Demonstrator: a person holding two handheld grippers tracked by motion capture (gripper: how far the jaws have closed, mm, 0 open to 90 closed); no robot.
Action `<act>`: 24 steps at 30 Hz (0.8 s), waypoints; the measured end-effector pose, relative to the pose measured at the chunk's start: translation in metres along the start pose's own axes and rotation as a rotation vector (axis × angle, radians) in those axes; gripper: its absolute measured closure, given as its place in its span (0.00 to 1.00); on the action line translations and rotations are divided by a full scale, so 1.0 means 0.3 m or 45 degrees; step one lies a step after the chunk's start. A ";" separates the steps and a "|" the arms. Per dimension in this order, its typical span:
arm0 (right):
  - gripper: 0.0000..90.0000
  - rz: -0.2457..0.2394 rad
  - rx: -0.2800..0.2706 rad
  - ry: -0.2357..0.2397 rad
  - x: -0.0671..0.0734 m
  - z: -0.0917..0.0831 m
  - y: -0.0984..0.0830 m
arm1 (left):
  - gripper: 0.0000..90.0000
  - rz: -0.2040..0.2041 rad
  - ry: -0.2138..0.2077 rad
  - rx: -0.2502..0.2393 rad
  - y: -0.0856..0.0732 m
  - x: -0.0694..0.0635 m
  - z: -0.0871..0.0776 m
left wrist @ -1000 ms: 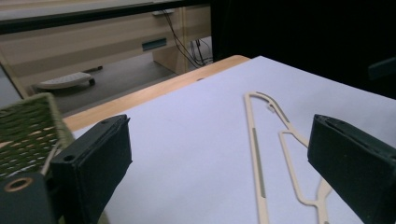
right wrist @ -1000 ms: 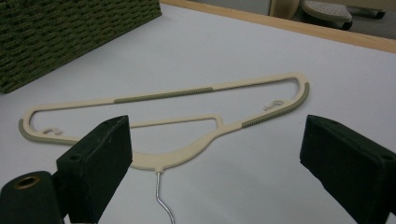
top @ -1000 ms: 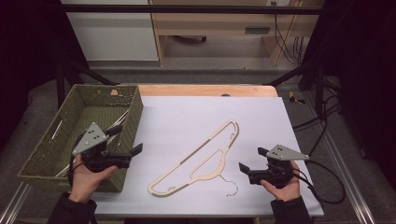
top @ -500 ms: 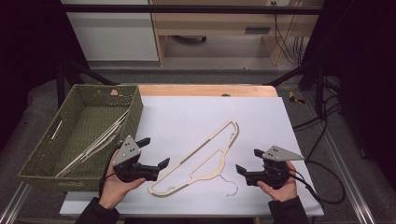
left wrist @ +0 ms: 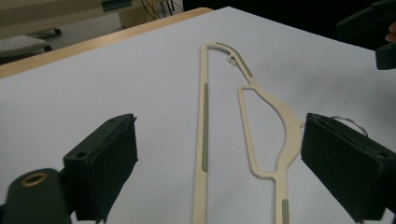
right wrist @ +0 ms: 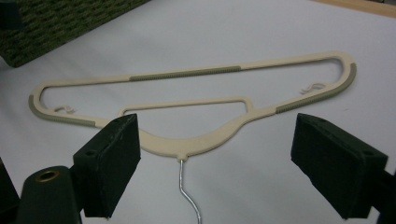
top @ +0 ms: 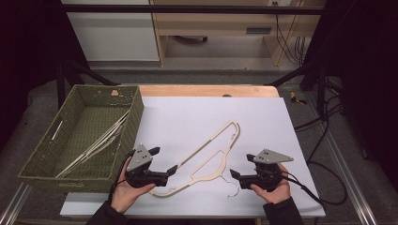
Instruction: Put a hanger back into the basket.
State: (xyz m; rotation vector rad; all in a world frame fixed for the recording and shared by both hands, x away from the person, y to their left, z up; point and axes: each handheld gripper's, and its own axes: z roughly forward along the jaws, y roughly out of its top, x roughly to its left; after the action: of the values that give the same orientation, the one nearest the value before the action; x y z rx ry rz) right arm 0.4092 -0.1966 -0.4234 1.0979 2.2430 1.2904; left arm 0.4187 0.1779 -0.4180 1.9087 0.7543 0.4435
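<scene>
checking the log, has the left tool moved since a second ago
Yes. The left tool has moved right, from over the green basket onto the white sheet, up to the near end of the cream hanger.

Landmark: the hanger (top: 206, 154), lying flat on the sheet (top: 263, 117) covering the table (top: 206, 90), running diagonally from near left to far right.

- Wire hook (top: 231, 186): sitting on the hanger's near side, pointing toward the person.
- Basket (top: 136, 117): standing left of the hanger, at the sheet's left edge, with more hangers (top: 96, 143) lying slanted inside it.
- Left gripper (top: 170, 171): sitting at the hanger's near-left end, jaws spread wide, both sides of the hanger lying between them in the left gripper view.
- Right gripper (top: 234, 175): sitting just right of the hook, near the hanger's middle, jaws spread wide and facing the hanger.
- Table edge: showing beyond the hanger, past the sheet's far side.
</scene>
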 end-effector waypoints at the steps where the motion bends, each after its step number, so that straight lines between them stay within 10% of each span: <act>1: 0.18 -0.002 0.009 0.000 0.004 0.009 -0.003 | 0.20 0.000 0.005 0.006 -0.006 0.000 0.005; 14: 0.25 -0.021 0.171 0.034 0.043 0.128 -0.056 | 0.26 0.051 -0.015 0.033 -0.036 -0.017 0.037; 24: 0.59 -0.048 0.261 0.009 0.044 0.191 -0.086 | 0.27 0.020 -0.025 0.036 -0.041 -0.042 0.050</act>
State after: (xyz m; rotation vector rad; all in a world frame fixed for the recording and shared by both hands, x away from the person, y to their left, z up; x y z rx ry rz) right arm 0.4237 -0.1607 -0.4745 1.1145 2.4314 1.0693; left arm 0.4146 0.1632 -0.4354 1.9442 0.7368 0.4250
